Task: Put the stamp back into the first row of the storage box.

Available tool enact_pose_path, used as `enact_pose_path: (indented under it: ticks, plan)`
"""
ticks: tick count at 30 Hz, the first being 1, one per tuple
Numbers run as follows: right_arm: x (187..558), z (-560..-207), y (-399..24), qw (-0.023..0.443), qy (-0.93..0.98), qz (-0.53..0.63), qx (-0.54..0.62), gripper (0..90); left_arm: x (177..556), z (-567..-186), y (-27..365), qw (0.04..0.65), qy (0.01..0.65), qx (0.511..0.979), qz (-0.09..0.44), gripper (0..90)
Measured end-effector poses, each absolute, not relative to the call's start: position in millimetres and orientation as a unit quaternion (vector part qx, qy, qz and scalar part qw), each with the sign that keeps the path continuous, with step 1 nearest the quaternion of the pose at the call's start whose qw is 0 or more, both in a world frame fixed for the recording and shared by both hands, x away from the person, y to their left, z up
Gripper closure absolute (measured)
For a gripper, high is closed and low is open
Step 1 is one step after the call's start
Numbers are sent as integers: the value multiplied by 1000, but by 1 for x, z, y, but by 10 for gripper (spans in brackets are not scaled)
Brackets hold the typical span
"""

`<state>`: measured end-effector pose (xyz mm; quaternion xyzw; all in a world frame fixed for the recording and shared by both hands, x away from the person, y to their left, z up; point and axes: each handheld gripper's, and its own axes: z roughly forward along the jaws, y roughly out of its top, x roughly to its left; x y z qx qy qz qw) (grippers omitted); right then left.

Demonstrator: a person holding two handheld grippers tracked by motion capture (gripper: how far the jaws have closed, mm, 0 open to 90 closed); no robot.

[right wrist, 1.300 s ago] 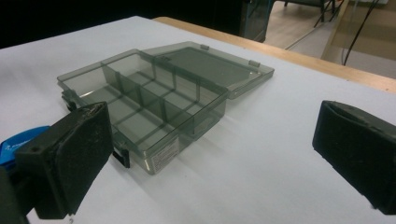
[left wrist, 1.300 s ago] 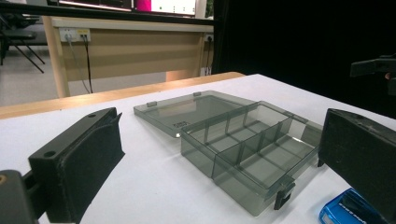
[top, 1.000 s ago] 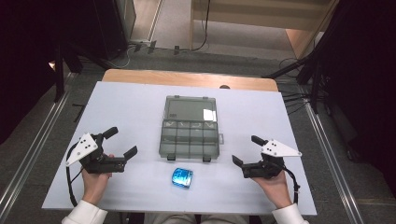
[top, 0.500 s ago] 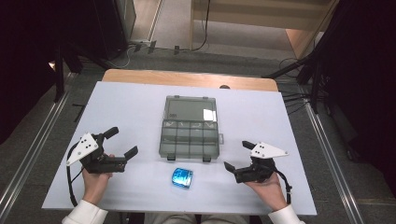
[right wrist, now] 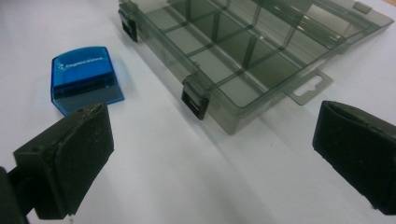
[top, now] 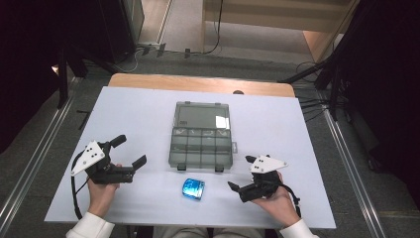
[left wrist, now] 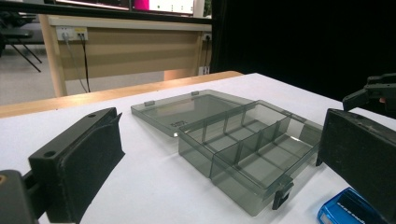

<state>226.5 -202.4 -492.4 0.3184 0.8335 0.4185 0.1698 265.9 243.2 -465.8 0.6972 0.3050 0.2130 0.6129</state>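
A smoky clear compartment box (top: 202,146) lies open mid-table, its lid (top: 203,116) flat on the far side; its compartments look empty (left wrist: 243,144) (right wrist: 243,51). A small blue translucent case (top: 193,189) (right wrist: 84,77) (left wrist: 350,210) rests just in front of the box. My left gripper (top: 130,150) (left wrist: 217,130) is held at the left, open, jaws pointing toward the box with nothing between them. My right gripper (top: 239,172) (right wrist: 215,121) hovers low to the right of the blue case, open and empty, facing the box's near corner and latches.
The white table cover (top: 148,114) has a bare wooden strip (top: 198,83) at its far edge. Floor rails (top: 29,163) run along both sides, and cables (top: 148,49) lie beyond the table. In the left gripper view the right gripper (left wrist: 373,93) shows at the far right.
My right gripper has moved left and nearer the person, closing on the blue case, and stayed open. The left gripper, box and case have not moved.
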Motion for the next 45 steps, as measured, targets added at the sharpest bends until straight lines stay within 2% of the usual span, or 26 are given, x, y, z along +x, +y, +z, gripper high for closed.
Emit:
enact_pose_path:
  ticks: [15, 27, 45]
  plan:
    - [230, -479, -157, 133, 879, 370, 268, 0, 266, -466, 244, 611, 305, 698, 214, 0]
    - [233, -459, -134, 125, 898, 349, 235, 0, 267, -467, 242, 612, 305, 700, 206, 0]
    - [241, -458, -88, 103, 938, 274, 187, 0, 266, -466, 243, 612, 303, 699, 211, 0]
